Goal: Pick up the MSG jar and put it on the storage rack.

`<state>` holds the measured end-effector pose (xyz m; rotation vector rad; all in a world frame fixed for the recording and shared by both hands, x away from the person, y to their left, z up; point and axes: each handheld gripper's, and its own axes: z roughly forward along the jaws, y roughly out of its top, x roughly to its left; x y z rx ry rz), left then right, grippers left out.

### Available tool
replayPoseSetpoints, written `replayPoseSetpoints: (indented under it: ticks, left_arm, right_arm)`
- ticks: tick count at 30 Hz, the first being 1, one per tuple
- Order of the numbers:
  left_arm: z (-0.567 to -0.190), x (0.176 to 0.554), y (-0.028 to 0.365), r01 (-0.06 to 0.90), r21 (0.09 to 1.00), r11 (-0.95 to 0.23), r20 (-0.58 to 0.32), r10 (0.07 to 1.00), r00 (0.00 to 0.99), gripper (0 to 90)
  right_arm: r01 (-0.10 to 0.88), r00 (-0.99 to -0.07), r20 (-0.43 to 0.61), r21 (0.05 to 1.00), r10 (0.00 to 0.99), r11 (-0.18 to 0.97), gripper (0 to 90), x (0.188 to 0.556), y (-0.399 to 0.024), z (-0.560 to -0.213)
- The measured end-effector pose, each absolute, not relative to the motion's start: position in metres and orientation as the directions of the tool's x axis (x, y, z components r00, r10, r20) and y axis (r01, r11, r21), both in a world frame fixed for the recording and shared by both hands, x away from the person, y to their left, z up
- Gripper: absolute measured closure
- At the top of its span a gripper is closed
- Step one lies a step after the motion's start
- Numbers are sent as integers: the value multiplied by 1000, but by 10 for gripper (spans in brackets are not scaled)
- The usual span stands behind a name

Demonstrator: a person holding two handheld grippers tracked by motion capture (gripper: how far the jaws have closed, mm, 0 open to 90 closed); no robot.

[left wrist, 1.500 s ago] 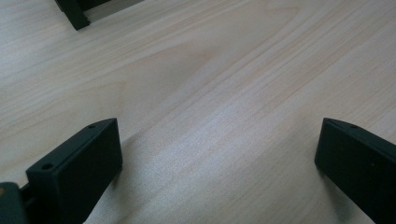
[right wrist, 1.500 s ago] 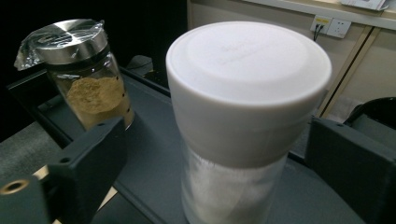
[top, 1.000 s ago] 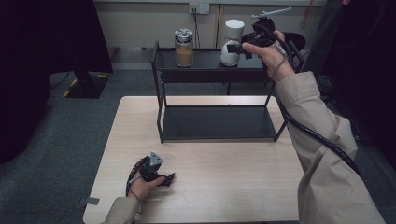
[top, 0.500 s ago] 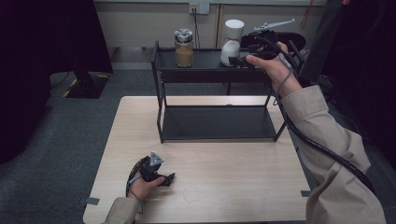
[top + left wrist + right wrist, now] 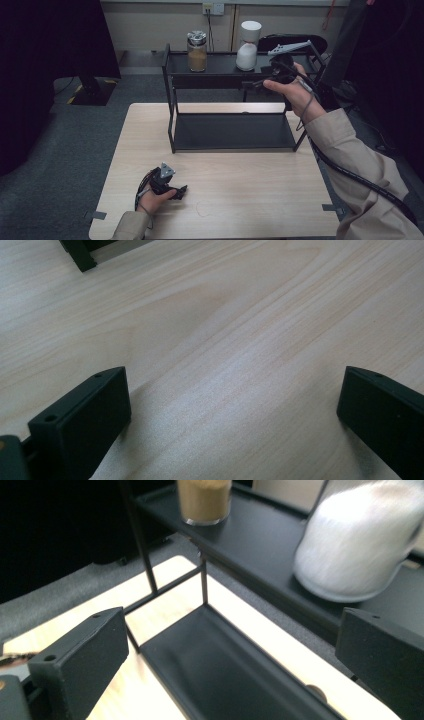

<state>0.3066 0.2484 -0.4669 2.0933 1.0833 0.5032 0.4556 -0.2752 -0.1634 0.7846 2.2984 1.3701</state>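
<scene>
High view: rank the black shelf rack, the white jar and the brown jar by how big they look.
1. Black shelf rack, by far the largest.
2. White jar.
3. Brown jar, only slightly smaller than the white one; it's close.

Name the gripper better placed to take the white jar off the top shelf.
Right. The right gripper hangs open beside the white jar on the rack. The left gripper rests on the table.

The table (image 5: pixel 260 200) is pale, smooth, matt wood grain, the rack (image 5: pixel 232 132) thin matt black metal, the brown-filled jar (image 5: pixel 197 51) clear glass with a shiny metal lid, the white container (image 5: pixel 357 545) translucent plastic, both grippers' jaws matt black plastic.
</scene>
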Motion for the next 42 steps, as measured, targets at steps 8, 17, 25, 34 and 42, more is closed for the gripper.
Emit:
replayPoseSetpoints:
  ticks: [8, 17, 25, 34, 42]
  left_arm:
    - [-467, 307, 248, 542, 744, -392, 16, 820, 572, 0]
    - [-468, 306, 248, 539, 747, -389, 15, 821, 571, 0]
    - [-467, 307, 249, 538, 744, -396, 20, 818, 574, 0]
    - [-467, 307, 249, 538, 744, -396, 20, 818, 574, 0]
    - [-467, 307, 249, 538, 744, -396, 20, 818, 574, 0]
  right_arm:
    - [278, -814, -3, 876, 580, 394, 0, 445, -285, -182]
    - [288, -838, 19, 863, 545, 414, 0, 429, -299, -216]
    - [293, -855, 39, 860, 518, 418, 0, 419, -309, -249]
    - [290, -851, 36, 863, 524, 413, 0, 400, -314, -287]
    - [291, -841, 25, 862, 540, 415, 0, 386, -323, -315]
